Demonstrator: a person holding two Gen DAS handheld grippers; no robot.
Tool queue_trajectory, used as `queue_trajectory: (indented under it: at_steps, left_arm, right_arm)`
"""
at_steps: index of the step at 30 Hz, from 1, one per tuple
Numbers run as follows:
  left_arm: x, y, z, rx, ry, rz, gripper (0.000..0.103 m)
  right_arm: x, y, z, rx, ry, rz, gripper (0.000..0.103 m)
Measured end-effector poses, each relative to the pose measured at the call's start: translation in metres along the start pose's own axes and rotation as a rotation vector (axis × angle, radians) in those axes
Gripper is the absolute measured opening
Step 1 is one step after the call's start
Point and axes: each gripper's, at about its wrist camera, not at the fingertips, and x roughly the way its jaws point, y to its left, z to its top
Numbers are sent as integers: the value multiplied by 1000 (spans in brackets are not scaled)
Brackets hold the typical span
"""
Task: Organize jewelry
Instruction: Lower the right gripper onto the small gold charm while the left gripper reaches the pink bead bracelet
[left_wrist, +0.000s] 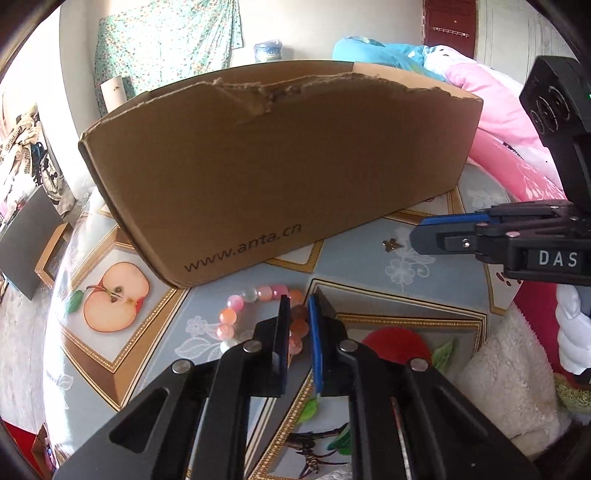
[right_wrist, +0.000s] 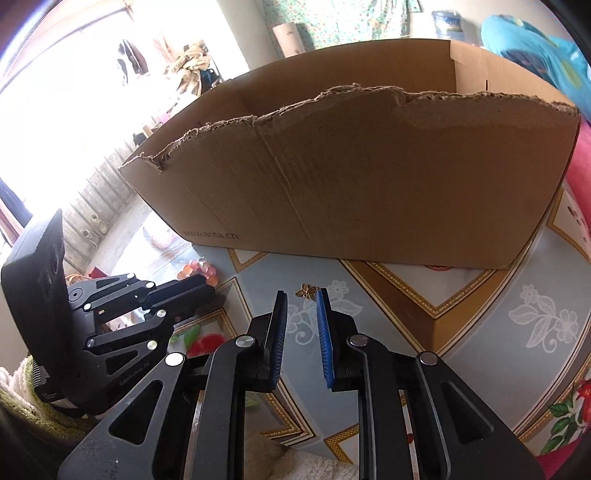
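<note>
Two tools, narrowly parted: cardboard box (left_wrist: 280, 162) stands behind bracelet (left_wrist: 258, 314) and charm (right_wrist: 306, 291).

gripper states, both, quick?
Left gripper: jaws narrowly apart around the bead bracelet, not clearly clamped on it.
Right gripper: open, holding nothing, aimed at the small gold charm.

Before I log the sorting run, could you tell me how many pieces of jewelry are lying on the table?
2: a pink bead bracelet between the left gripper fingers, and a small gold flower charm ahead of the right gripper. The cardboard box may hide more.
</note>
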Motion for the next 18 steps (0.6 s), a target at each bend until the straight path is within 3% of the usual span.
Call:
queue_trajectory:
  at_steps: [6, 14, 18]
  left_arm:
    - [1, -1, 1, 1, -3, -12, 9]
    - [-2, 3, -5, 6, -10, -23, 9]
    - [-2, 3, -7, 3, -15, -22, 9]
  right_arm:
    - [16, 12, 2, -82, 6, -71, 18]
    - [24, 41, -1, -340, 22, -176, 13]
    - [20, 39, -1, -330, 25, -167, 11]
